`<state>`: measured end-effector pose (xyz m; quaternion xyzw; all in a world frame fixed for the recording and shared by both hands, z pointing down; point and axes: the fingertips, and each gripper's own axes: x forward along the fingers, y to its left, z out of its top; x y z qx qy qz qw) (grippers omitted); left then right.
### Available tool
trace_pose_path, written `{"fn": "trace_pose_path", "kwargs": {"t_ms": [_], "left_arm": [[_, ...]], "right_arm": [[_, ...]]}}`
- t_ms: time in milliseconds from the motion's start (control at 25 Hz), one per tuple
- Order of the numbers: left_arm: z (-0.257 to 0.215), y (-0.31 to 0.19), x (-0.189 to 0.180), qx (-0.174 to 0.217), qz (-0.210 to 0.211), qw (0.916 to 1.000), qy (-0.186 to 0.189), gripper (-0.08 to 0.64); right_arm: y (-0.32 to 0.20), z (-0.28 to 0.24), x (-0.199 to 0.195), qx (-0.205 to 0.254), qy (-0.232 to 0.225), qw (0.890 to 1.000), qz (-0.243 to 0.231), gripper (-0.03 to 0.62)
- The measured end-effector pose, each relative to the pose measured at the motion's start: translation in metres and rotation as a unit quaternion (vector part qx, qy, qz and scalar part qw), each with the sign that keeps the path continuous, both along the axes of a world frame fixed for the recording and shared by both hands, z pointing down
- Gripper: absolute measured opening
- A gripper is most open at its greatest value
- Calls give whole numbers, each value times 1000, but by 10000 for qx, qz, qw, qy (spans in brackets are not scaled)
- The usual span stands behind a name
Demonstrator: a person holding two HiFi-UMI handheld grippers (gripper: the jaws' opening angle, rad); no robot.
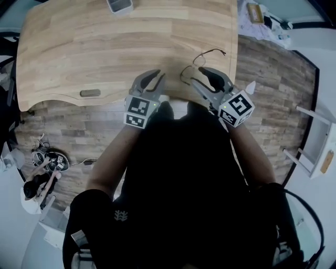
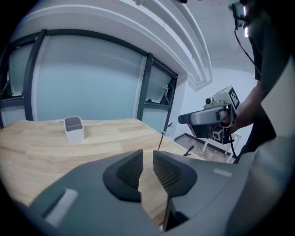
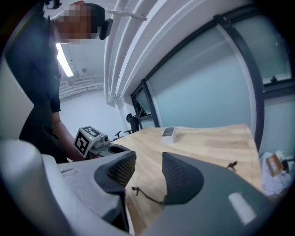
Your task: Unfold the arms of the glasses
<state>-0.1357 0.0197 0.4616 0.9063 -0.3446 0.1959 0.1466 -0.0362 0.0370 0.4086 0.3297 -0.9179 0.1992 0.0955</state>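
Only the head view shows the glasses point(image 1: 210, 50) whole.

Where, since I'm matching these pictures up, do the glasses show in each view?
Head view: glasses at the near right edge of the table.
Left gripper view: glasses right of centre, a thin dark line at the table's edge.
Right gripper view: glasses low, between the fingers.
Shared landmark: the small white box.

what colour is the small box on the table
The small box is white with a grey top, clearest in the left gripper view.
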Motion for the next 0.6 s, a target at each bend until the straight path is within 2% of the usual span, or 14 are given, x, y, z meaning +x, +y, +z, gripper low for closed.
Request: {"fn": "trace_pose_path", "kwargs": {"t_ms": [80,200,360,400,560,600], "left_arm": [[-27,-10,2,302,-114,9994,140,74],[-58,-22,9,704,-167,9970,284,58],[-61,-31,16,770,-215,9965,241,49],[-61,-31,18,792,-240,9963,252,43],[-54,-31,26,742,-215,9968,223,32],[-49,-30,28,686,-210,9972,188,31]], "right_arm": [[-11,-19,22,372,125,9988,292,173],[-25,-31,52,675,407,9945,695,172],[-34,-31,78,784,613,9890,1090,152],[-35,-32,82,809,629,9880,1156,138],[-34,-23,96,845,842,9840,1321,11],[-34,-18,97,797,925,9836,1326,2]]}}
